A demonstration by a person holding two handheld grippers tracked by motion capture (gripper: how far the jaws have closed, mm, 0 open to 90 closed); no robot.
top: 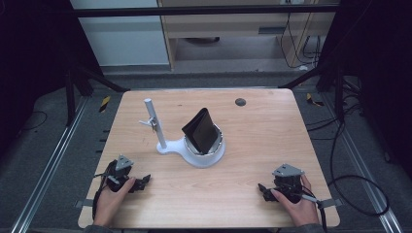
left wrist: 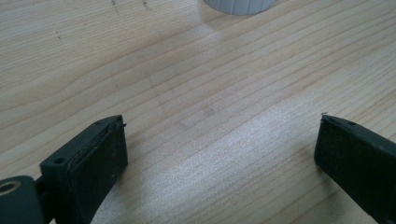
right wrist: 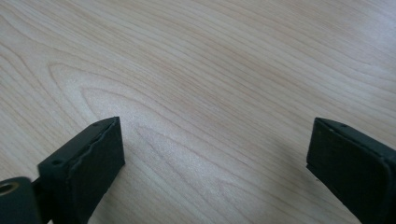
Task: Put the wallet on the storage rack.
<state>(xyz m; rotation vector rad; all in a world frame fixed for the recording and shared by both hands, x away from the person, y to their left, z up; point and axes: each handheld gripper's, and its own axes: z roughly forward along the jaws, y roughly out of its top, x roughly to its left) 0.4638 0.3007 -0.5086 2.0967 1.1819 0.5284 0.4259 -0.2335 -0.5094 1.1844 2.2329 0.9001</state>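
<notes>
A black wallet (top: 201,130) stands tilted in a white round holder (top: 212,154) at the table's middle. The holder shares a base with a white upright post (top: 154,123) that has a small clip on it. My left gripper (top: 142,183) rests near the front left, held by a hand, jaws wide apart with only bare wood between them (left wrist: 219,149). The holder's white edge (left wrist: 238,5) shows at the top of the left gripper view. Near the front right my right gripper (top: 263,190) is open over bare wood (right wrist: 215,149).
The wooden table (top: 262,136) has a small dark round cap (top: 240,102) near its far edge. Cables (top: 359,184) trail off the right side onto the floor. Metal rails (top: 48,160) run along both sides of the table.
</notes>
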